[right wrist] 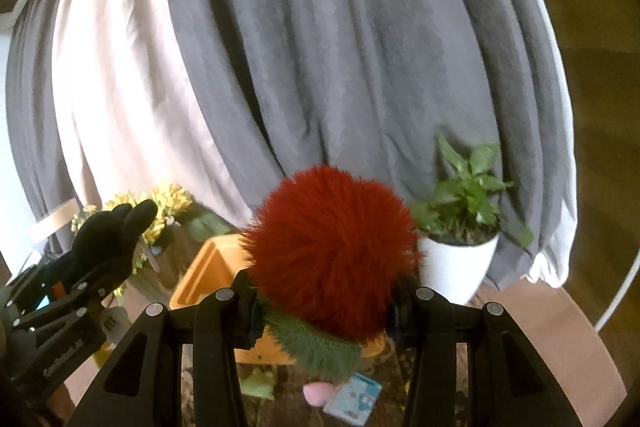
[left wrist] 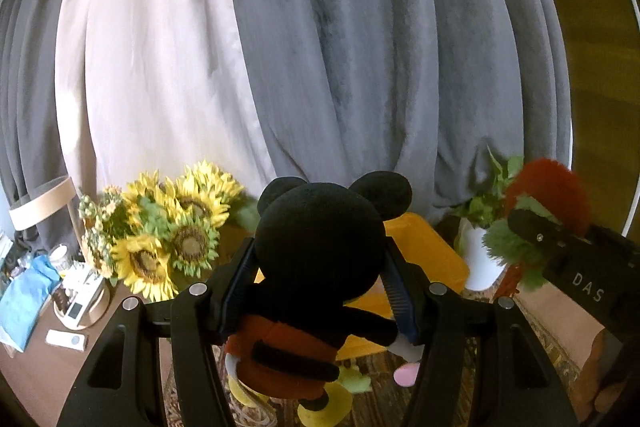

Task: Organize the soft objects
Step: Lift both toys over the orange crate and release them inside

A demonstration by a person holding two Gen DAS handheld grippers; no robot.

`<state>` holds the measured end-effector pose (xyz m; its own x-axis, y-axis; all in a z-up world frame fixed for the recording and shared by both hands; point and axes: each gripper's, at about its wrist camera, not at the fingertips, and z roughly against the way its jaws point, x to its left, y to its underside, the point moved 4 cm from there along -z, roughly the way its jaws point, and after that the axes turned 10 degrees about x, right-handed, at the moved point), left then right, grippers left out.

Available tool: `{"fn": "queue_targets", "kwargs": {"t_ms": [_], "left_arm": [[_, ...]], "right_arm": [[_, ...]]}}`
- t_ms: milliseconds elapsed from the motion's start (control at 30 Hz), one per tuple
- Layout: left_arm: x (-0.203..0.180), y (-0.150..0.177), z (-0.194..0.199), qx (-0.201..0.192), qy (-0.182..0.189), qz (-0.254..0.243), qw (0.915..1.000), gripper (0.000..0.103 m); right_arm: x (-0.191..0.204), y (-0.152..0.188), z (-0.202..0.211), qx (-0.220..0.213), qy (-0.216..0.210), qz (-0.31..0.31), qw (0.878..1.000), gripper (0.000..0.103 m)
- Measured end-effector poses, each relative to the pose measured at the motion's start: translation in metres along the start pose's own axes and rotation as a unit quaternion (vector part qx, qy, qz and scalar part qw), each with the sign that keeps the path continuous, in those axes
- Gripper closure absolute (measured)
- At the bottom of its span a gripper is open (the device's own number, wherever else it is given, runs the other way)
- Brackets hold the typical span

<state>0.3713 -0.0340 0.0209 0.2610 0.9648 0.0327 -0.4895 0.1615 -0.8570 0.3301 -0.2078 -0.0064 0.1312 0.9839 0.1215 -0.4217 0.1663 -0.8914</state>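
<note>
Left wrist view: left gripper (left wrist: 320,291) clamps a mouse plush (left wrist: 316,259) at lower centre, right gripper (right wrist: 324,307) grips a red-and-green furry plush (right wrist: 328,251); both likely next go into the yellow bin (left wrist: 432,259) behind.

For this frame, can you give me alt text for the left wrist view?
The left gripper clamps a black-eared mouse plush in red shorts, above a yellow bin. Sunflowers stand left, grey curtains behind; the right gripper holds a red-and-green furry toy.

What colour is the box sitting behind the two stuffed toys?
Orange-yellow. The box shows best in the right wrist view, open-topped.
</note>
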Motion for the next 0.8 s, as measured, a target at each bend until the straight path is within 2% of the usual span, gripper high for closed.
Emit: {"fn": "queue_targets", "kwargs": {"t_ms": [467,800], "left_arm": [[0.017,-0.037,-0.041,-0.006,0.013,0.003,0.9999,0.043],[0.017,-0.062,-0.088,0.001,0.018,-0.006,0.9998,0.043]], "right_arm": [[0.020,-0.039,-0.044,-0.004,-0.016,0.022,1.000,0.056],[0.018,-0.059,-0.098,0.021,-0.016,0.028,0.999,0.056]]}}
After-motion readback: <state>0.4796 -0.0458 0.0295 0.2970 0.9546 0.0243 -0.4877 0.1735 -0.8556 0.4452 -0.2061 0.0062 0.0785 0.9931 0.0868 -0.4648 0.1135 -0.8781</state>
